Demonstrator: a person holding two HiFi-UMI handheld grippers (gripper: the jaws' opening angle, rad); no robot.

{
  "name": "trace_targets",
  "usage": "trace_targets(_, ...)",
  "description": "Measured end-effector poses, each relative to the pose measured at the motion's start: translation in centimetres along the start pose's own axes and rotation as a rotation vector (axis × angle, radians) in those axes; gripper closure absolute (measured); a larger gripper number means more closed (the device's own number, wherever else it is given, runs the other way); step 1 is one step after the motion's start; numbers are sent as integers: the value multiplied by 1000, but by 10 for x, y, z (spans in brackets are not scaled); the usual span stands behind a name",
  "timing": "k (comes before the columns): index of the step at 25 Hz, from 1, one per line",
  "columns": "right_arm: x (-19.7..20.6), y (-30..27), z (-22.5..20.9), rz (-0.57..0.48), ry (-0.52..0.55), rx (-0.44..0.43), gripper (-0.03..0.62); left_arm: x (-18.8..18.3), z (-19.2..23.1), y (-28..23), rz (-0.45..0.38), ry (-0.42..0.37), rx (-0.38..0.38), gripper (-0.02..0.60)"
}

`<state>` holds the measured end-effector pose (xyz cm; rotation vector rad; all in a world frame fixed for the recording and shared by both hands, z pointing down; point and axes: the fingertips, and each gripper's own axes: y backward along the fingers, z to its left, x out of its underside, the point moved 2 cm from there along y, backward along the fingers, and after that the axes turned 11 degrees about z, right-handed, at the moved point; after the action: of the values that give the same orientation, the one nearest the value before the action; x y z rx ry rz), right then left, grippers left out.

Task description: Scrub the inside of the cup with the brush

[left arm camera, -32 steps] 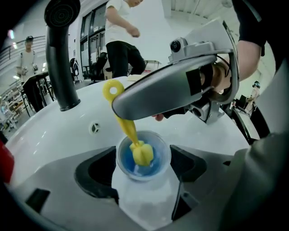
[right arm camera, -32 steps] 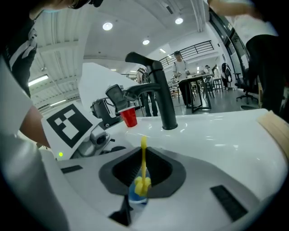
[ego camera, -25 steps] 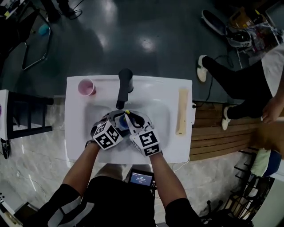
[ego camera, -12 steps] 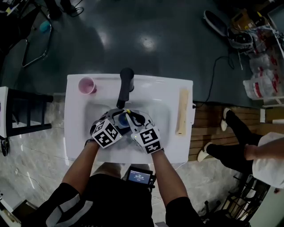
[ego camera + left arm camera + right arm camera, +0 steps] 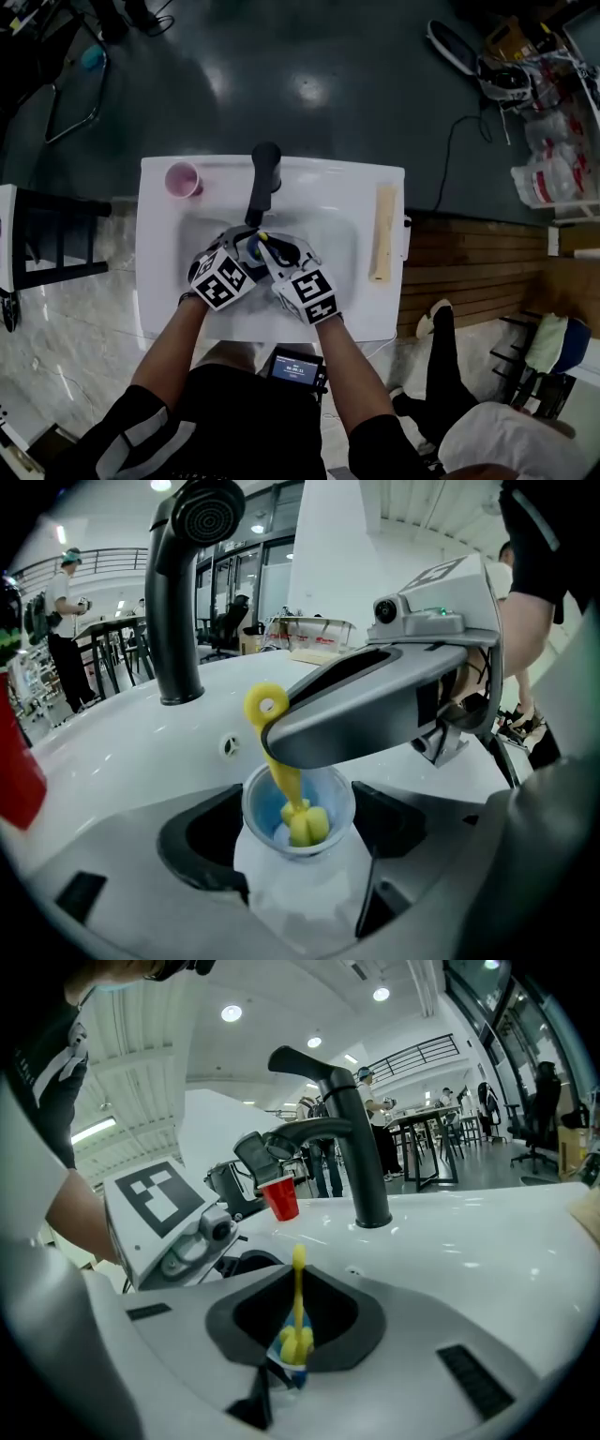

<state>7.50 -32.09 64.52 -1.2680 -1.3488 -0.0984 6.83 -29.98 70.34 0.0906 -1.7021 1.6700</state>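
White sink [image 5: 361, 192], left hand-held gripper [image 5: 238, 251] clamping cup [image 5: 298, 897], right hand-held gripper [image 5: 281, 253] clamping brush [image 5: 280, 763], tip hidden overhead.

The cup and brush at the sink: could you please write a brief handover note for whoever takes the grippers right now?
Left gripper: shut on the cup, held over the sink basin.
Right gripper: shut on the handle of the yellow brush.
The brush head is down inside the cup, near its bottom.
Done: both things picked up, brush inserted. How much has been scrubbed cannot be told.
Left: work the brush round the inner wall and bottom, then lift it out.
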Motion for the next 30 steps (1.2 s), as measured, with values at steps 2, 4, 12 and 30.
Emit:
trace_targets(2, -4, -2, 2, -15, -11, -9, 554, -1, 0, 1, -3, 3, 2, 213)
trace_targets(4, -8, -4, 2, -32, -13, -6, 554, -2, 0, 2, -6, 7, 1, 213)
trace_targets(12, -18, 2, -12, -60, -17, 69, 554, -5, 3, 10, -30, 20, -14, 215)
trace_targets(30, -17, 19, 9, -40, 15, 15, 554, -5, 7, 13, -17, 11, -35, 215)
